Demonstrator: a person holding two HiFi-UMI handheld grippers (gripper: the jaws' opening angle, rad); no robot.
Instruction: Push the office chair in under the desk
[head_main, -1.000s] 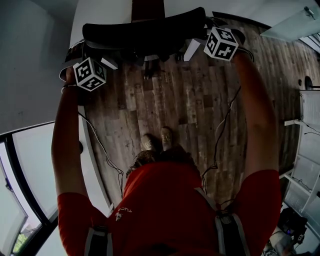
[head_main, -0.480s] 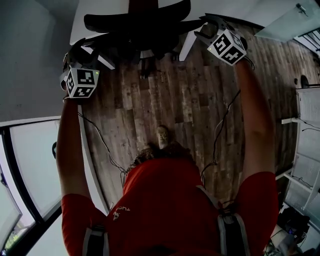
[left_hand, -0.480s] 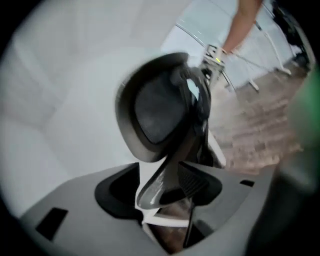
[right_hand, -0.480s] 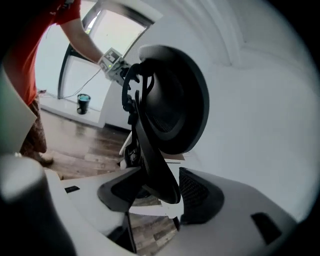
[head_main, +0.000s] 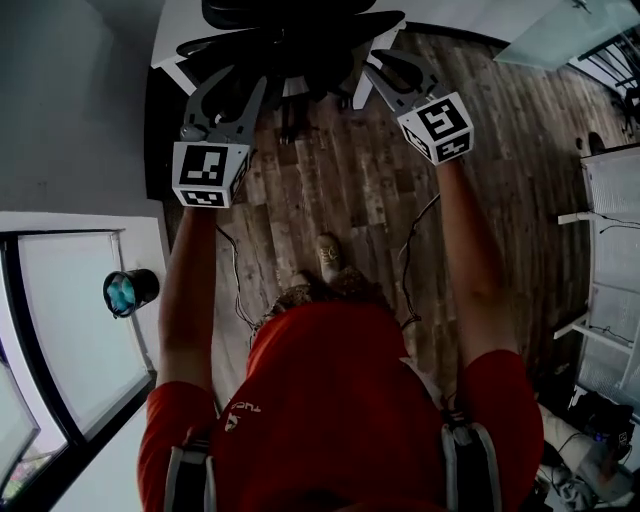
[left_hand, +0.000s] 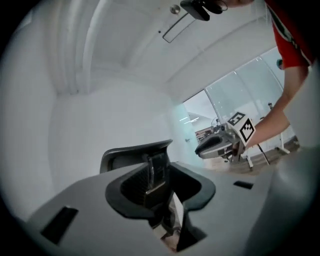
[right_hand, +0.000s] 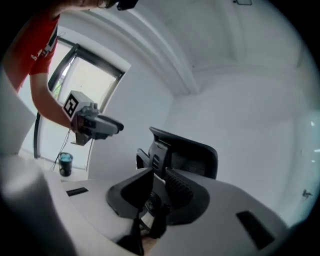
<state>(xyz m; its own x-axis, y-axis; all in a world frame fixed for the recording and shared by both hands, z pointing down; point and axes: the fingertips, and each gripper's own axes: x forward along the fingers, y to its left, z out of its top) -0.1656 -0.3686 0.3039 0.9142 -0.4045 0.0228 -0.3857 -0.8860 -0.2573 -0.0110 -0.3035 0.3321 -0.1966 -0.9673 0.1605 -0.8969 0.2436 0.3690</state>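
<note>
The black office chair (head_main: 290, 30) stands at the top of the head view, its backrest close against the white desk (head_main: 172, 35). My left gripper (head_main: 237, 85) hovers short of the chair's left side and touches nothing; its jaws are closing, with only air between them. My right gripper (head_main: 385, 65) is drawn back from the chair's right side, its jaws also closing on nothing. The left gripper view looks between its jaws at the chair backrest (left_hand: 137, 152) and shows the right gripper (left_hand: 220, 144). The right gripper view shows the backrest (right_hand: 187, 150) and the left gripper (right_hand: 95, 125).
Wood plank floor (head_main: 350, 190) lies between me and the chair, with cables (head_main: 235, 290) trailing across it. A dark cup (head_main: 128, 292) sits on the window ledge at the left. White shelving (head_main: 610, 250) stands at the right. The person's foot (head_main: 328, 255) is mid-floor.
Both grippers have come off the chair's back and drawn toward the person. The chair sits farther up, tighter to the desk. The jaws of both stand narrower than before.
</note>
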